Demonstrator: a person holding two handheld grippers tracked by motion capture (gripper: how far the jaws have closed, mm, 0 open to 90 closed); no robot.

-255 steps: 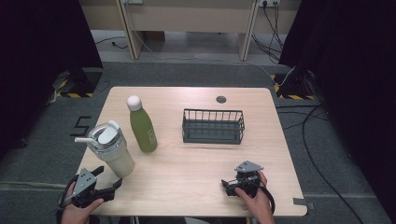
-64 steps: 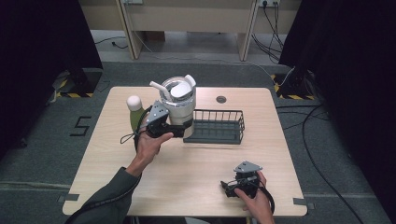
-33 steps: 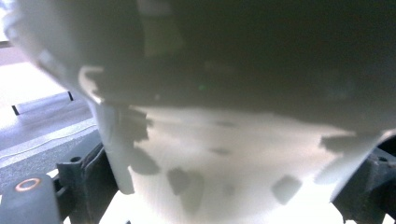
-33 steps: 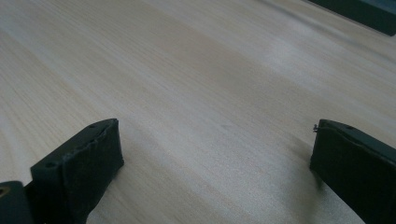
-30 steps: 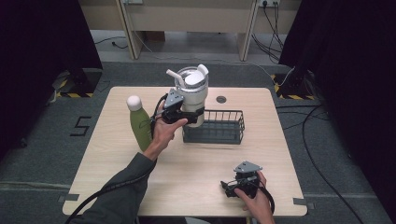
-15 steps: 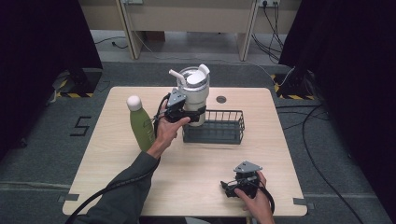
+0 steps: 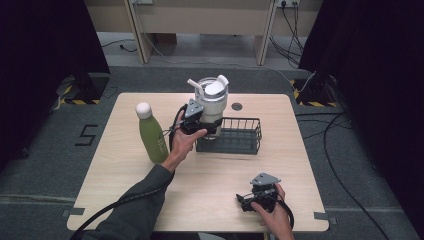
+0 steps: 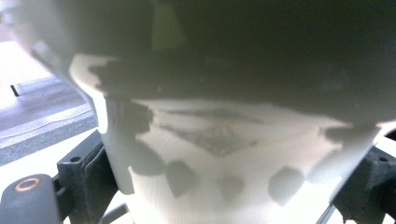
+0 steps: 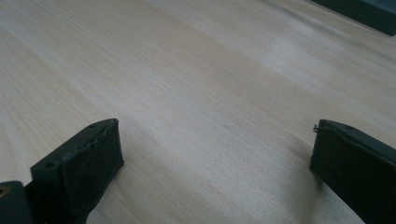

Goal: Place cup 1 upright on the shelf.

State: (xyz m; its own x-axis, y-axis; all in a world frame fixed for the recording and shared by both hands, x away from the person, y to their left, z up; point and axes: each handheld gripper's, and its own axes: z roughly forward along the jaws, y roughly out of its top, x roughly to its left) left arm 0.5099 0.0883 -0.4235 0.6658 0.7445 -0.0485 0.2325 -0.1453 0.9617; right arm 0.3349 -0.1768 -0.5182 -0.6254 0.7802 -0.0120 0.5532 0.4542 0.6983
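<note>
Carried rightward since half a second ago, the white tumbler (image 7: 210, 102) now hangs over the left end of the wire basket (image 7: 235, 142), clamped upright in the left gripper (image 7: 204, 123). Left of those tongs, just beside the hand, stands the green bottle (image 7: 151, 134). Whether the basket holds anything I cannot tell. Well to the right, the right gripper (image 7: 248, 201) rests on the table (image 7: 115, 170), jaws spread wide.
</note>
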